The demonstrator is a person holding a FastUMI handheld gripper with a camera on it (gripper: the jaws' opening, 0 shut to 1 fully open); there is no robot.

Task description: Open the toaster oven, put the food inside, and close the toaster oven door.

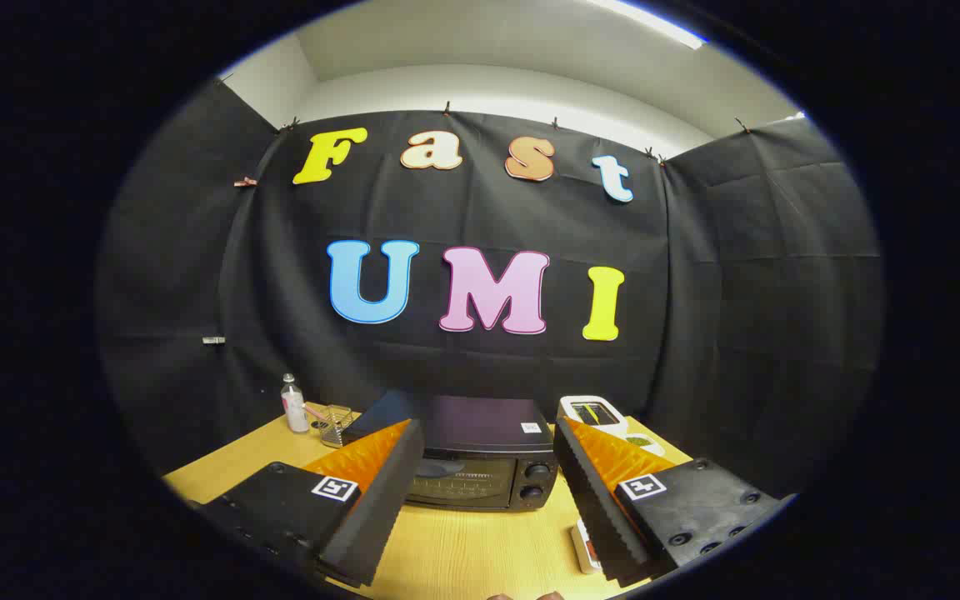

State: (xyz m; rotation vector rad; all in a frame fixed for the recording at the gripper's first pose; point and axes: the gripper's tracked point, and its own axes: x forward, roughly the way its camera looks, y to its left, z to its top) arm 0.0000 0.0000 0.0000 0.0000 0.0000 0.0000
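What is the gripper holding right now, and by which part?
Nothing. The gripper is open, its fingers apart over the table, with the closed toaster oven beyond them.

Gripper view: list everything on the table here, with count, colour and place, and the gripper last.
toaster oven: one, black, door shut, beyond the fingers, seen between them
table: one, light wood, under everything
bottle: one, clear with pale label, back of table beside the wire basket
wire basket: one, metal, next to the bottle
white container: one, behind the oven's far side; contents unclear
small white item: one, on the table by one finger, partly hidden
gripper: one, open, holding nothing
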